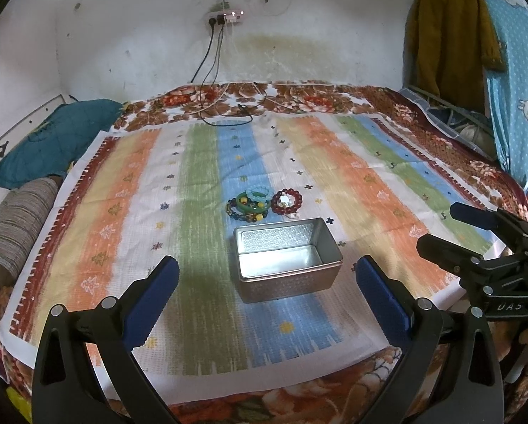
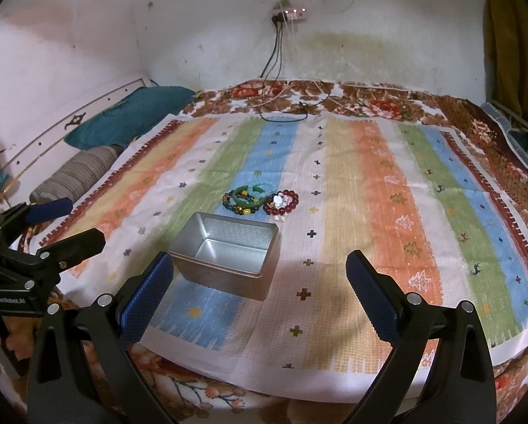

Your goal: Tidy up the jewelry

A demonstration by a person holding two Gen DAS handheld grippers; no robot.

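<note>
Start of task by the look of it, nothing in the tin yet. Left gripper (image 1: 267,275) wide open, holding nothing, hovering near edge of striped cloth (image 1: 334,162). Right gripper (image 2: 260,277) same: spread wide, empty. Open metal tin (image 1: 288,263) on cloth straight ahead of left gripper, between its blue pads in left view; in right view sits ahead and left, near the left pad. Tin's long axis roughly crosswise to left gripper, skewed in right view. Bracelet pile (image 1: 251,205) just beyond tin's far wall, on cloth, apart from tin by a small gap: green bangle (image 2: 247,199), pale blue bead bracelet (image 1: 258,194), dark multicolour bead strand (image 1: 236,212), overlapping each other. Red bead bracelet (image 1: 287,202) beside them to the right, touching or nearly. Pile dead ahead of left gripper, ahead-left of right; probably either can reach, left lined up better, red one closer to right side. Writing: "DAS" partly readable on right gripper body in left view; "GenRobot.AI" on left gripper body in right view. No labels on tin.
</note>
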